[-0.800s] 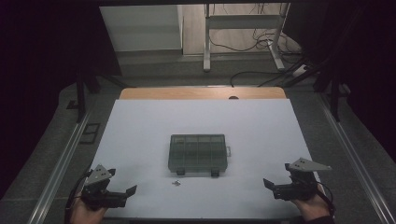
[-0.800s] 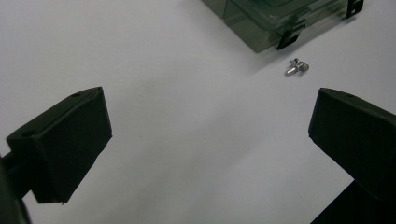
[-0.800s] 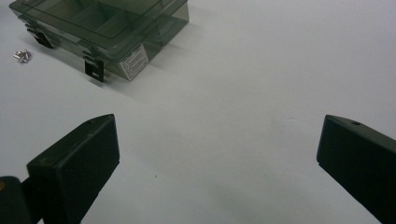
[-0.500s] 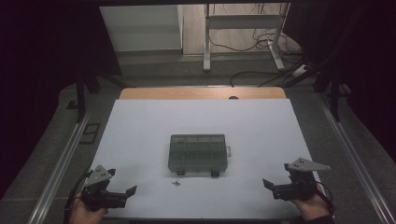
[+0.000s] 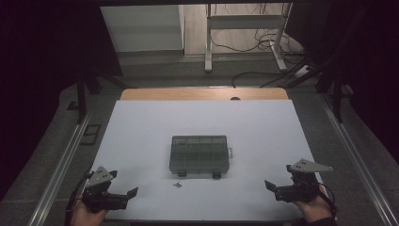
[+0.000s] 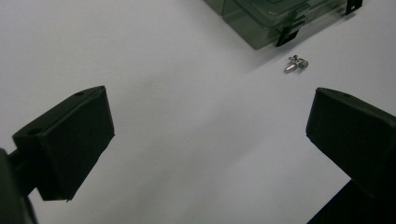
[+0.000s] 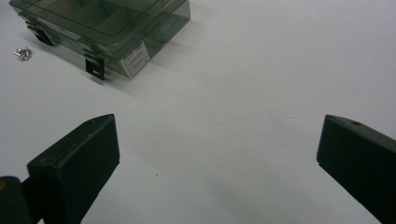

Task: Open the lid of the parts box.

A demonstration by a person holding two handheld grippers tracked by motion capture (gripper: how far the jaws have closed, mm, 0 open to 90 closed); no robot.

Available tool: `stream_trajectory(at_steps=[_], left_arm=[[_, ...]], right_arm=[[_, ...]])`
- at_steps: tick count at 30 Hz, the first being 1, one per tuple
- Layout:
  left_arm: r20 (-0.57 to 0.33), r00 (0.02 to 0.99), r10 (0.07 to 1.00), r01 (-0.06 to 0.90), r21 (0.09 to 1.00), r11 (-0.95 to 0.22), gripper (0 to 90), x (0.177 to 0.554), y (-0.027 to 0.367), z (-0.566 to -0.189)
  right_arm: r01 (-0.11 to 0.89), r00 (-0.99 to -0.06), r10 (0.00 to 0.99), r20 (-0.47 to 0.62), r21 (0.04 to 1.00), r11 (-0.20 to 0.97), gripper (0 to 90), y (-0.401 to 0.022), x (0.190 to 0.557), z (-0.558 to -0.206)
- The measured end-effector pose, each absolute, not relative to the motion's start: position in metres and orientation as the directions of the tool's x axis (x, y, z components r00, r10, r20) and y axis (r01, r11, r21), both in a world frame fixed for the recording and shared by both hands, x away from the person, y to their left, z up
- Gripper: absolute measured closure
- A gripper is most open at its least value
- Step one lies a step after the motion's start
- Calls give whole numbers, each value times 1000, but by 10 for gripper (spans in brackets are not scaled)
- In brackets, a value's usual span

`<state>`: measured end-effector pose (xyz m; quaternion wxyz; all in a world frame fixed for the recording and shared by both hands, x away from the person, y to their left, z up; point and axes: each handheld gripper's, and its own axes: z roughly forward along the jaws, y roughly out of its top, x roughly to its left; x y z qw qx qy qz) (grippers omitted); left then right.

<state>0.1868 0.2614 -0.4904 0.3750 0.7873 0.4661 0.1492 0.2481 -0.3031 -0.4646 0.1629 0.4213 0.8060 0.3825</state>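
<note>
— Resting low at seven o'clock, the left gripper (image 5: 133, 192) points toward the screws (image 5: 177, 184), jaws spread wide, nothing between.
— And the right gripper (image 5: 269, 185)?
— Five o'clock, level, jaws equally wide, aimed at the compartment box (image 5: 198, 153) mid-bench (image 5: 141, 132).

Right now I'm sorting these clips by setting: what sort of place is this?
Likely a lab recording bench: a white table holding a compartment box and screws, with cables on the floor behind.
</note>
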Motion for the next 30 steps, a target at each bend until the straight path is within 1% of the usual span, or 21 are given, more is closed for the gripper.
stream_trajectory(at_steps=[11,19,26,30], left_arm=[[-119,526,842,620,732,-284,18,187,261,-490],[-83,535,841,604,734,-311,20,187,255,-485],[-70,541,838,600,730,-327,4,189,249,-483],[-77,549,832,599,730,-328,0,190,246,-482]], right_arm=[[552,-601,797,54,749,366,0,-301,249,-465],[536,-609,792,51,762,364,0,-298,249,-465],[513,-620,784,39,776,367,0,-294,250,-465],[510,-625,780,42,778,367,0,-293,251,-464]])
